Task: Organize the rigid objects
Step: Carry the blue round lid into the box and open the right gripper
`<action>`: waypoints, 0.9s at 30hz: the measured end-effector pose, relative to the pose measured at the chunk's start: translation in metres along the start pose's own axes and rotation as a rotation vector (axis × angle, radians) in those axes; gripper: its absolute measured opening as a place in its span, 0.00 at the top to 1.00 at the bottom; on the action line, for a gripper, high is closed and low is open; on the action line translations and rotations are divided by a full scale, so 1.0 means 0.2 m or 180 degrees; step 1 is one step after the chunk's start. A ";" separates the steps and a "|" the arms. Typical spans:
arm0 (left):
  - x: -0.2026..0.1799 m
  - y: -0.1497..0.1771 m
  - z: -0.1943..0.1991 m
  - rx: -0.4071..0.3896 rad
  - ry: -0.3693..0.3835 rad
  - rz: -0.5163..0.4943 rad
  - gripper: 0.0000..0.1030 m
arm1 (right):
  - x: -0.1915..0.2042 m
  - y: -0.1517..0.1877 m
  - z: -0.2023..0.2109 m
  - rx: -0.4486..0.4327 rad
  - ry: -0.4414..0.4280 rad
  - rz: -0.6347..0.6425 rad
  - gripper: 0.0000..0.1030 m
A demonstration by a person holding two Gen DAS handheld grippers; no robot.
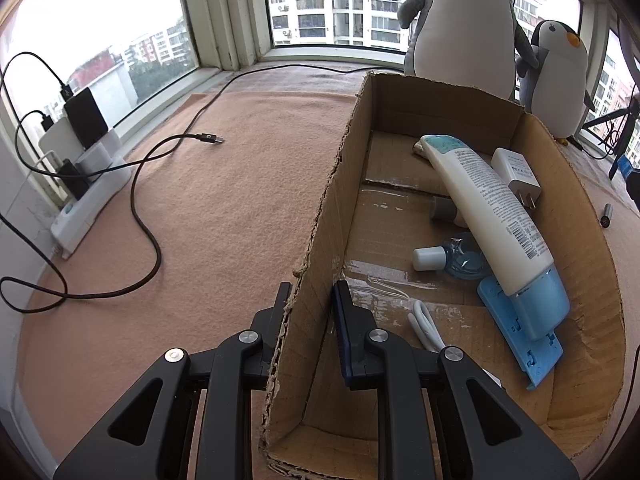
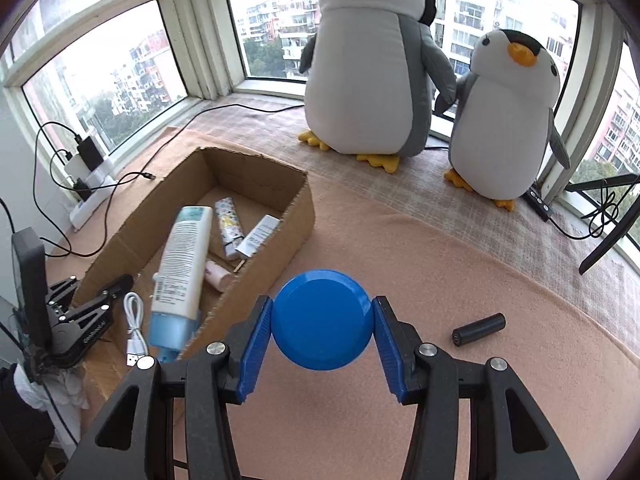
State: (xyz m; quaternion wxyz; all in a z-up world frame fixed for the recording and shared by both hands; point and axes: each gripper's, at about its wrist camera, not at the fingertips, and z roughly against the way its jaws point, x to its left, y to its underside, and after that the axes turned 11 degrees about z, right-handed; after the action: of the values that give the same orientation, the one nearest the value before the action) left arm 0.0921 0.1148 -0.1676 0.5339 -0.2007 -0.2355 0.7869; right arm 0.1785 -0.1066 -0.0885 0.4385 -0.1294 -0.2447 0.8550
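My right gripper is shut on a round blue lid-like object, held above the peach cloth just right of the cardboard box. My left gripper is shut on the box's left wall, one finger outside and one inside; it also shows in the right wrist view as the left gripper. Inside the box lie a white tube with a blue cap, a white charger, a small bottle, a blue plastic piece and a white cable. A black cylinder lies on the cloth to the right.
Two plush penguins stand at the window behind the box. A power strip with chargers and a loose black cable lie at the left. A black stand's legs reach in at the far right.
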 end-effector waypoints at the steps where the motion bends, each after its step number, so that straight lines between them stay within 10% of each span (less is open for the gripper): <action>1: 0.00 0.00 0.00 0.0000 -0.0003 -0.0009 0.83 | 0.04 -0.01 0.02 -0.0033 -0.0041 0.0038 0.55; 27: 0.00 -0.01 0.00 0.0017 0.0059 0.0027 0.83 | 0.68 -0.04 -0.01 -0.0048 -0.0470 0.0667 0.55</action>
State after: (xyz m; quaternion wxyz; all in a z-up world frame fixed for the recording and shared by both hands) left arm 0.0928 0.1159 -0.1672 0.5332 -0.2076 -0.2276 0.7879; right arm 0.1055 0.0090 -0.0871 0.3267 -0.0943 -0.2678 0.9015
